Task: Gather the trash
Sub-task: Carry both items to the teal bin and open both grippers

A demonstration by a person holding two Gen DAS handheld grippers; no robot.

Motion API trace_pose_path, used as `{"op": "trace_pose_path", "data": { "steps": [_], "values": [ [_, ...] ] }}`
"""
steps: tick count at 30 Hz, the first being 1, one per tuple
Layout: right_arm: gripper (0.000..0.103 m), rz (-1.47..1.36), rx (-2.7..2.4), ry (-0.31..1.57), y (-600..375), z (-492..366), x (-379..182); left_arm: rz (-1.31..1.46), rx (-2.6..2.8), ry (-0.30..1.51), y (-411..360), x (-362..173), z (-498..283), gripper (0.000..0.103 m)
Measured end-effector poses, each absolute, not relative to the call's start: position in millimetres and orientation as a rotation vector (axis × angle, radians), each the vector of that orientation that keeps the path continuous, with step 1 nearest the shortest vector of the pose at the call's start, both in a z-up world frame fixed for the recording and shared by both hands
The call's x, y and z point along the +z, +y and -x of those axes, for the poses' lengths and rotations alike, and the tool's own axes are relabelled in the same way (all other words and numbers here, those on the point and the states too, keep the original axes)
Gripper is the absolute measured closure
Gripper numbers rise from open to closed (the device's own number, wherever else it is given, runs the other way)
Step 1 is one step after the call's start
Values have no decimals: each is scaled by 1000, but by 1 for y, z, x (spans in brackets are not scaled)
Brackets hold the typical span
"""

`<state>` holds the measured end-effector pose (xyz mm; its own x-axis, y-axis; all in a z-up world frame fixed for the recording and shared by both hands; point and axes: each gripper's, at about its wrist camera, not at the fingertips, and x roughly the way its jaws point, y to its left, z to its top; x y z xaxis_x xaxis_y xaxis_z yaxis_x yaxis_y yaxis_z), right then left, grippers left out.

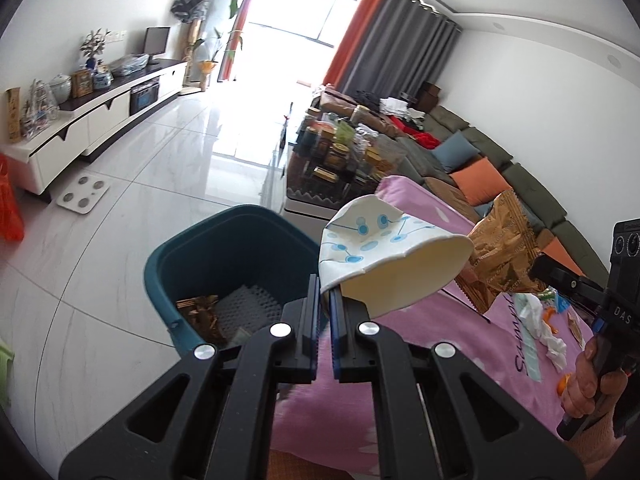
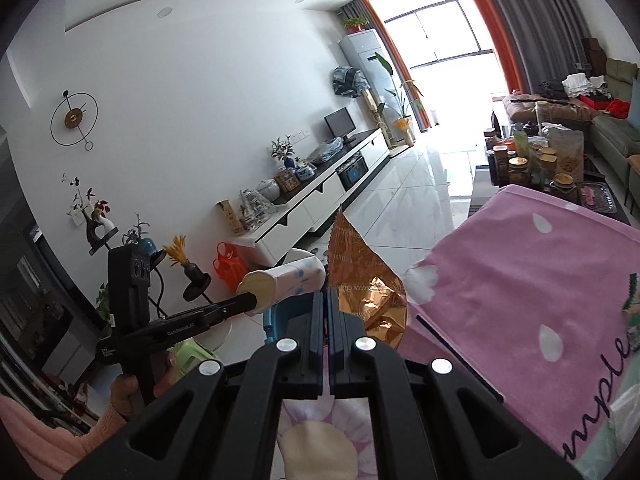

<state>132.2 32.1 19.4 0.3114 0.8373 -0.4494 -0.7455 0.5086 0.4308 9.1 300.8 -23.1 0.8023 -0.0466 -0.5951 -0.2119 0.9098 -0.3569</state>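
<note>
In our left gripper (image 1: 325,292) the jaws are pinched tight on the wall of one crushed paper cup (image 1: 384,248), white with blue dots, which sticks out to the right with its open mouth turned toward us. From the right wrist view the same cup (image 2: 288,280) shows sideways at the tip of that gripper (image 2: 250,304).

Our right gripper (image 2: 326,300) is likewise closed, its jaws clamped on the bottom edge of one gold foil wrapper (image 2: 360,276) that stands up crinkled above the fingertips. In the left wrist view that wrapper (image 1: 500,248) hangs just behind the cup, at the nose of the right gripper (image 1: 538,270), with a hand (image 1: 592,380) around its handle.

Just below and left of the cup stands one teal bin (image 1: 192,256) on the tiled floor, with some gold scraps and a white mesh piece lying inside. Both held items are above the edge of a pink blanket (image 1: 440,336), beside the bin rather than over it. More litter is on the blanket near the right hand: a crumpled white tissue (image 1: 548,328) and a few small orange bits, too small for us to count surely.
</note>
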Motion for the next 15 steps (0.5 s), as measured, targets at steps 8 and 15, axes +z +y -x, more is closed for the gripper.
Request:
{"op": "trace_pose_path", "data": {
  "steps": [8, 15],
  "values": [
    [102, -157, 1134, 740, 77, -147, 11, 442, 175, 662, 321, -37, -9, 98],
    [102, -155, 1177, 772, 116, -158, 4, 464, 229, 689, 336, -51, -13, 98]
  ]
}}
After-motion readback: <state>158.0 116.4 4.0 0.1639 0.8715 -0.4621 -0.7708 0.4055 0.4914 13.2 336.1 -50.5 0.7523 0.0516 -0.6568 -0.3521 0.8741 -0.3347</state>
